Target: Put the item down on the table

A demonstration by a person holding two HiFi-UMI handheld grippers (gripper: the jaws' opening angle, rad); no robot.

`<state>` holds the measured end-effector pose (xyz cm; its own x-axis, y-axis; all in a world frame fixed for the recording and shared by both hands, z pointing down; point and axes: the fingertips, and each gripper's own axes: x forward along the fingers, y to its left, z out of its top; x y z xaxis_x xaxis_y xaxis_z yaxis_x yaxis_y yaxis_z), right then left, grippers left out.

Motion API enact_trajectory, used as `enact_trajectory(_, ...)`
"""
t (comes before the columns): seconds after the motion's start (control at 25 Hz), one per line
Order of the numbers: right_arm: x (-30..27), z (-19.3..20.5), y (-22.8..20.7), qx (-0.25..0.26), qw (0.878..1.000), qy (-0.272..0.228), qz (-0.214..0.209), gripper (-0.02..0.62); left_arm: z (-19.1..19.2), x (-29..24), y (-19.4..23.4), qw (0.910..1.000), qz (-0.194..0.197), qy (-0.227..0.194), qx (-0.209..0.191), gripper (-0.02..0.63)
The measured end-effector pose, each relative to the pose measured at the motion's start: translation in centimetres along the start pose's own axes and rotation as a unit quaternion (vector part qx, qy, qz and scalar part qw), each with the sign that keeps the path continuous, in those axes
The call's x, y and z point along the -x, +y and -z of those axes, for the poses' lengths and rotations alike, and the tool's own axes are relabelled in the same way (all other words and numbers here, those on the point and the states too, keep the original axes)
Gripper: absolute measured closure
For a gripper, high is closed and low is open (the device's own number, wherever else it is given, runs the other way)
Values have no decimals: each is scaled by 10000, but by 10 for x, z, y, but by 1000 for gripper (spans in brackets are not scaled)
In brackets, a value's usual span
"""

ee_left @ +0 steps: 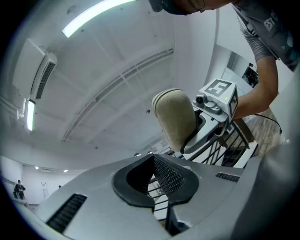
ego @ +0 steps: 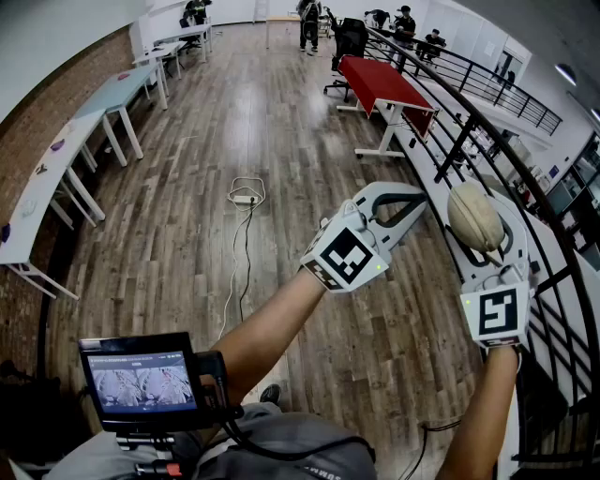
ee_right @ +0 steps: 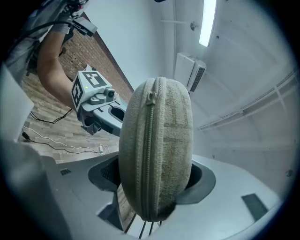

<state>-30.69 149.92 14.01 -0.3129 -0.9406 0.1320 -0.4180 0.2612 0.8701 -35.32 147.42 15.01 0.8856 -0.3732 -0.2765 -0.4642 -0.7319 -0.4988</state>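
Note:
A beige oval zipped case (ego: 475, 217) is held up in the air, standing on edge between the jaws of my right gripper (ego: 480, 234). In the right gripper view the case (ee_right: 157, 150) fills the middle with its zipper facing the camera, and the right gripper (ee_right: 154, 180) is shut on its two sides. My left gripper (ego: 417, 199) hovers just left of the case, its tips together with nothing between them. In the left gripper view the case (ee_left: 176, 117) shows above the left gripper (ee_left: 152, 161). No table lies under the case.
Below is a wooden floor with a white cable and power strip (ego: 246, 197). A black railing (ego: 469, 131) runs along the right. A red table (ego: 384, 84) stands beyond, pale tables (ego: 66, 150) line the left wall, and people (ego: 309, 19) stand far back. A small monitor (ego: 141, 380) sits near my body.

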Motion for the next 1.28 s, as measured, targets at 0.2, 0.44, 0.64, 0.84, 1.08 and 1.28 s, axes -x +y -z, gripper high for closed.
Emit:
enact_trajectory(0.2, -23, -3, 9, 33, 10000, 30, -13, 321, 17, 8, 17, 10000, -5, -28, 9, 601)
enact_trajectory(0.44, -8, 0, 11, 11, 10000, 31, 13, 321, 12, 10, 2, 10000, 49, -9, 24, 601)
enact_trajectory(0.64, -2, -2, 12, 50, 9999, 99, 100, 321, 10, 13, -3, 9999, 91, -29, 33, 601)
enact_trajectory(0.84, 8, -18, 10, 1, 9997, 168, 201, 321, -2, 24, -5, 9998, 167, -69, 97, 601)
enact_trajectory(1.08, -14, -22, 17, -130, 9994, 204, 237, 321, 18, 32, 8, 9995, 247, -84, 162, 601)
enact_trajectory(1.28, -40, -24, 25, -44, 9993, 278, 241, 321, 35, 29, 28, 9991, 271, -217, 236, 601)
